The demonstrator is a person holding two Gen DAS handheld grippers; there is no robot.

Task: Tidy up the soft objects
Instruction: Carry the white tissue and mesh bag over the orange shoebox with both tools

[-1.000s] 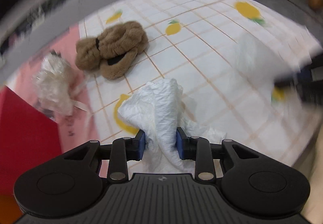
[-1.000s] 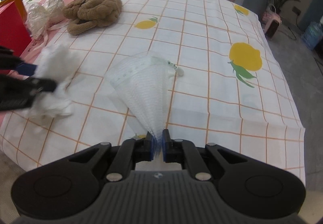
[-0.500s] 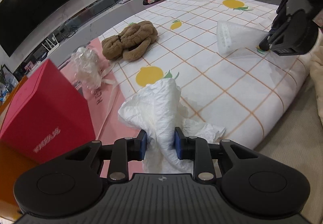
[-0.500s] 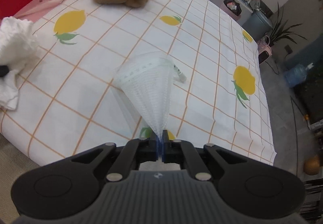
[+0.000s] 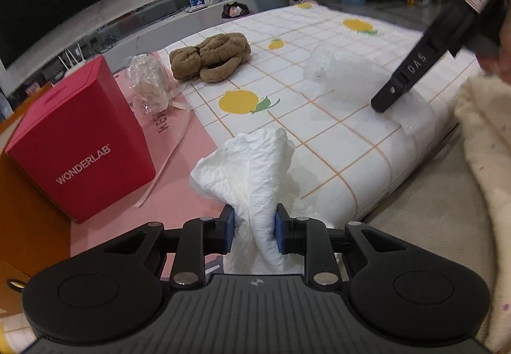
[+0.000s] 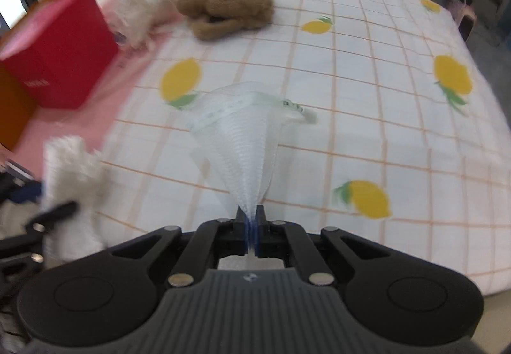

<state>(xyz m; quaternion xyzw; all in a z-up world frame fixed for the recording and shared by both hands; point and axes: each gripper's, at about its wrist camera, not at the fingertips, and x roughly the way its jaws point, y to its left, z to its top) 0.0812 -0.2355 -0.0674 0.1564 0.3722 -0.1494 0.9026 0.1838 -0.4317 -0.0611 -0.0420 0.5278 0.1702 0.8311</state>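
Red box [image 5: 76, 143] blocks left; lemon cloth [image 6: 383, 73] centre open.

crinkled white cloth [image 5: 252, 168] | fuzzy brown plush [image 5: 210, 57] | sheer mesh bag [image 6: 242, 149] | matt red box [image 5: 73, 143]

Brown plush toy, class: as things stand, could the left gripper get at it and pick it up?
Probably not yet. The path over the lemon-print sheet to the brown plush toy looks clear, but the left gripper is closing on crumpled white cloth.
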